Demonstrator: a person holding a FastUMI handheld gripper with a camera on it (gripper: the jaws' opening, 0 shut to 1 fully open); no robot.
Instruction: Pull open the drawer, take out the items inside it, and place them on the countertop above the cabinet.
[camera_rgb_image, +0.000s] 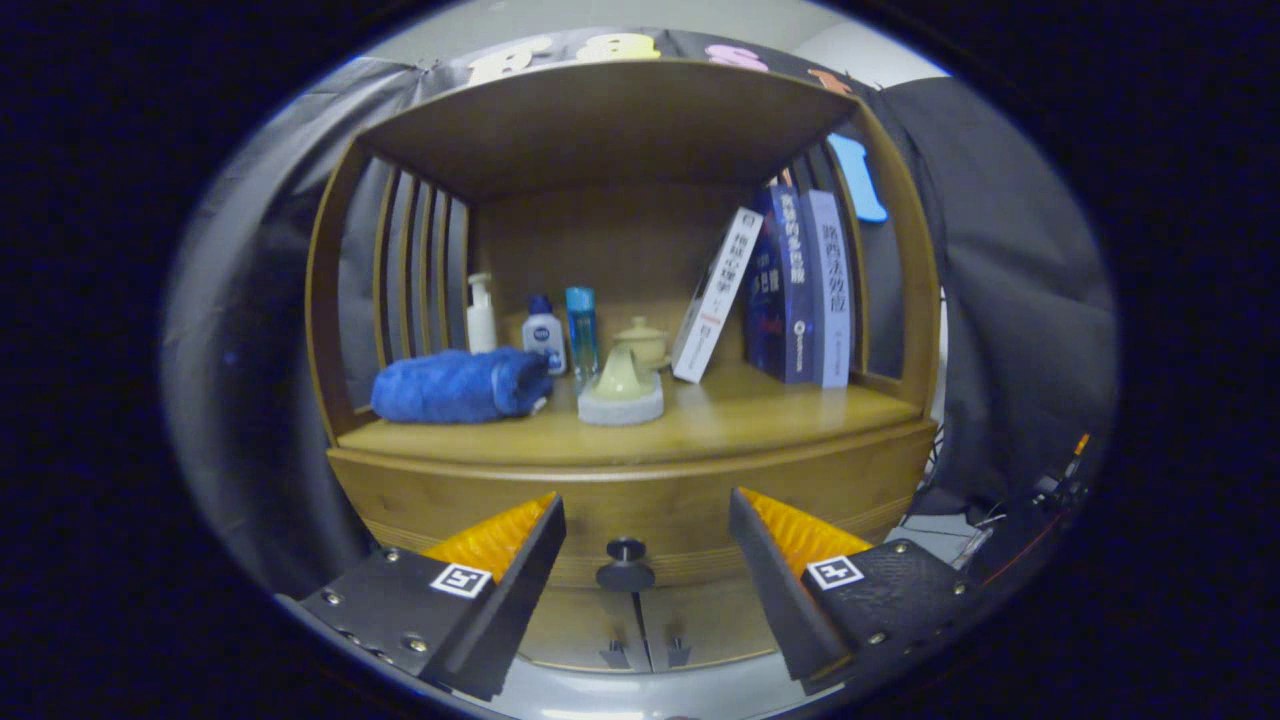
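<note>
Our gripper (647, 545) is wide open and holds nothing, with the knob (625, 566) of the closed drawer (640, 500) between its fingers, so we should close squarely on the knob and pull straight back.

On the worktop (760, 415) a towel (460, 385) lies left, bottles (545, 335) behind it, a cone (621, 388) mid, books (790, 285) right, while the drawer knob (625, 566) sits below, between the spread tongs (647, 550).
</note>
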